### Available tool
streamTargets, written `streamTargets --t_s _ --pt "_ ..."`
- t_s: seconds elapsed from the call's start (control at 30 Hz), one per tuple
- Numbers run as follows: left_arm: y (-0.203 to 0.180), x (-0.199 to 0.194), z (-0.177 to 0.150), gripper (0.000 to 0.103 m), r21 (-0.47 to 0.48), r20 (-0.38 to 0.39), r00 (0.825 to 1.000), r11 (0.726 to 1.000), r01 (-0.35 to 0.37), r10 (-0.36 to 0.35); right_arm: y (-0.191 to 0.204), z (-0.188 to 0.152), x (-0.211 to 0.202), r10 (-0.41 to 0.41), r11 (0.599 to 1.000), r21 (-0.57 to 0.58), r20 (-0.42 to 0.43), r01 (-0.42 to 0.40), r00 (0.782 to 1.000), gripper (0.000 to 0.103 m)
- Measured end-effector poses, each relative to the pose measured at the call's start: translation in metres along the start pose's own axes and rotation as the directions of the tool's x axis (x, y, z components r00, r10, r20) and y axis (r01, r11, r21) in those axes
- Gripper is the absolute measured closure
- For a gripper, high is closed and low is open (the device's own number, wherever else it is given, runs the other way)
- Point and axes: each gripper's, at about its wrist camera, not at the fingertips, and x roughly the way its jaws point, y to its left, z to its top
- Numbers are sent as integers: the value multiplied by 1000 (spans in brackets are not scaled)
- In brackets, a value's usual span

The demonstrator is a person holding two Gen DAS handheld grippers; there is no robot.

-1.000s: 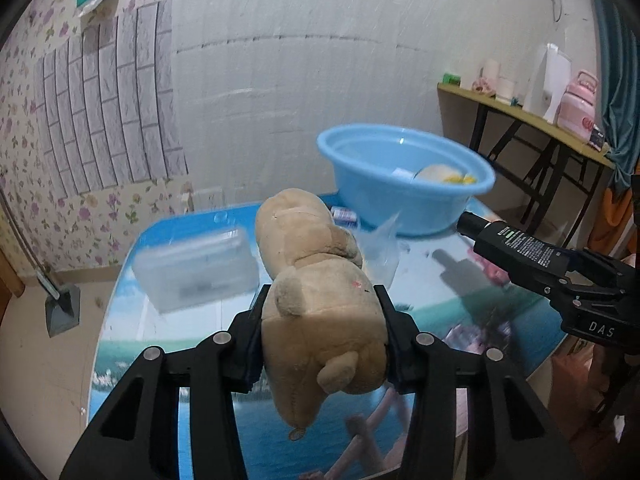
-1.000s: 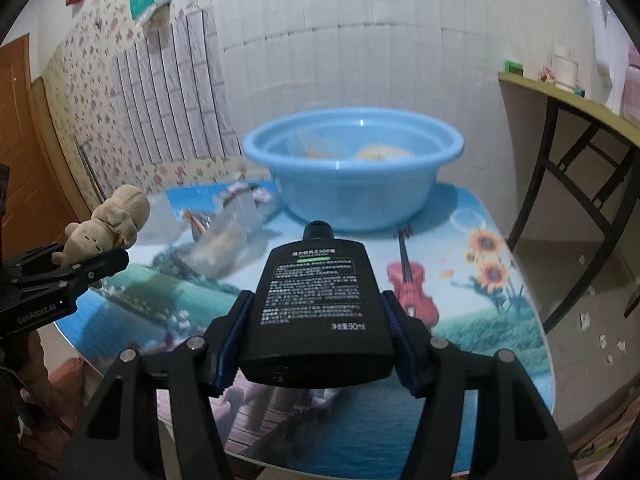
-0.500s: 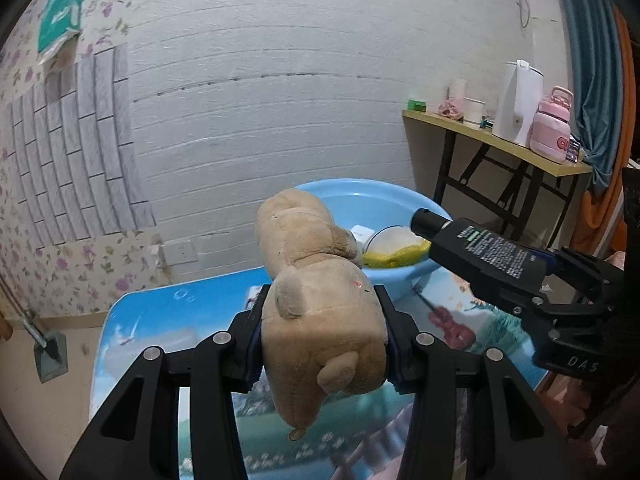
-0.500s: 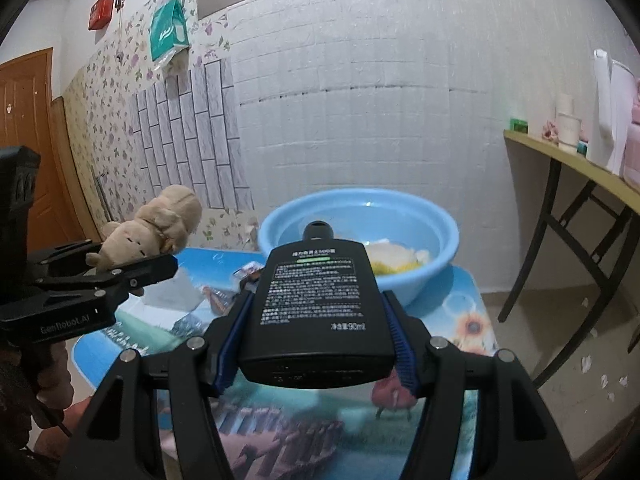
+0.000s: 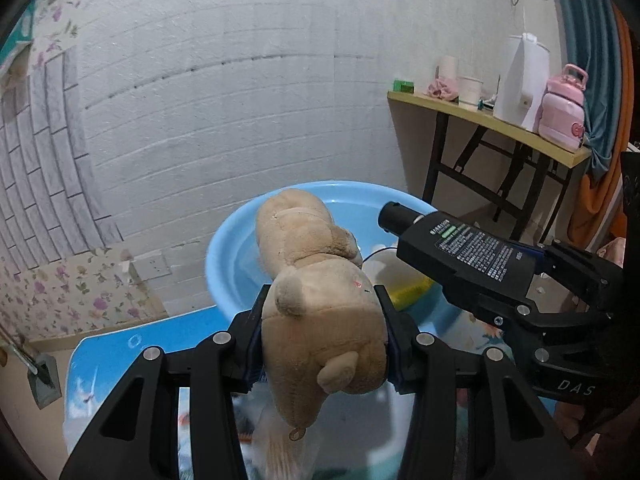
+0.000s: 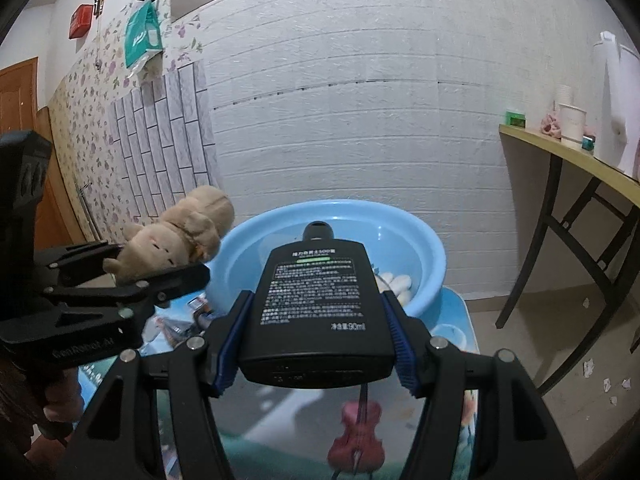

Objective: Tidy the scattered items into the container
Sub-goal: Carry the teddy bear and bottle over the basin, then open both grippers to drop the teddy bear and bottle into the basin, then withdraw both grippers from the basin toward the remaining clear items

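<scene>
Both loads are at the drop-off step: the left gripper (image 5: 322, 332) clamps a tan plush toy (image 5: 316, 296) and the right gripper (image 6: 316, 344) clamps a black bottle (image 6: 316, 300), both angled downward at the near rim of the blue basin (image 6: 432, 252). Next, each must clear the rim before letting go.

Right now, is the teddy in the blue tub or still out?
Out. The teddy is clamped in the left gripper, held near the blue tub, not inside.
</scene>
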Motion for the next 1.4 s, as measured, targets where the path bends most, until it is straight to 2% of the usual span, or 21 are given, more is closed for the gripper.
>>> streamTargets --t_s 0.3,0.43,0.6,1.07,1.17,1.4 --pt "3 42 16 56 -11 -16 1000 1000 0 -1 -24 8 47 0 999 32 -27 1 1000 41" --pt "5 50 17 56 -11 -29 1000 1000 -6 5 -33 5 67 -2 998 64 -69 7 998 41" --pt "9 51 16 51 -21 -38 999 1000 -7 7 -30 5 69 -17 999 33 -61 19 998 40" --pt "26 0 6 36 -81 26 1000 997 -14 17 -8 -1 41 -37 999 16 -59 38 998 40" --pt "36 -17 0 32 -98 42 998 995 -30 35 -2 0 34 -45 999 14 -61 46 997 40" --pt "69 -52 -30 30 -145 35 995 985 -89 95 19 -3 14 -63 998 21 -61 65 996 40"
